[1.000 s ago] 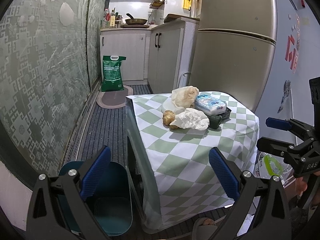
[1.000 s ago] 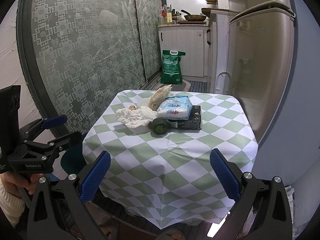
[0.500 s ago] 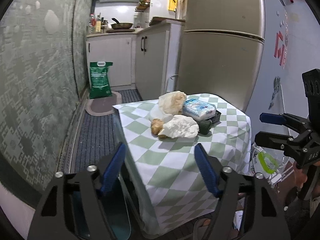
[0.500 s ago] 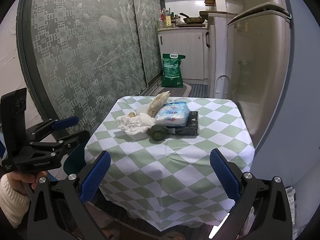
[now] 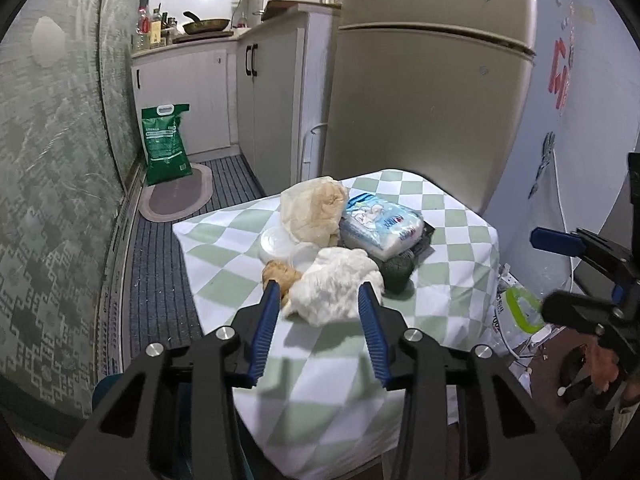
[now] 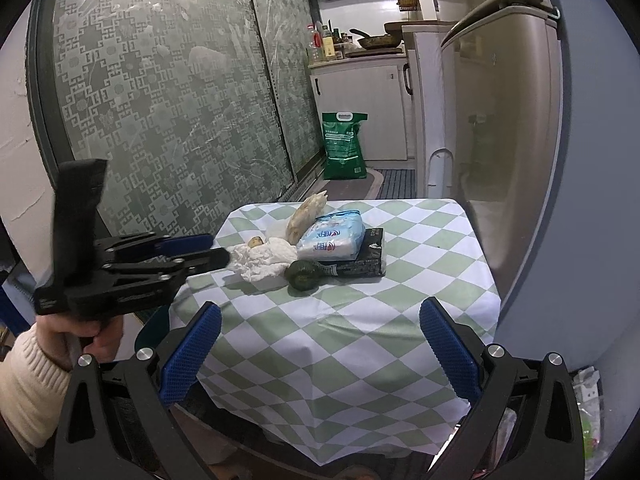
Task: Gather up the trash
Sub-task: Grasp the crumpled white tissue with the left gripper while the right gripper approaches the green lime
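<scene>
**Left gripper lines up on the crumpled tissue**

The crumpled white tissue lies on the near-left side of the pile on the checked table, touching a brownish lump on its left and a dark green round thing on its right. Behind it sit a pack of wipes and a beige bag.

The left gripper is part-open and holds nothing; its blue pads flank the wad, though whether they touch it I cannot tell. The right gripper hangs wide open and empty, near the table's front edge.

The tissue looks very light, soft and compressible, neither fragile nor slippery. A pinch across its bulging middle should gather enough folds; a loose flap might tear or slip free. Its long axis runs roughly left to right, without a clear pointing end.
</scene>
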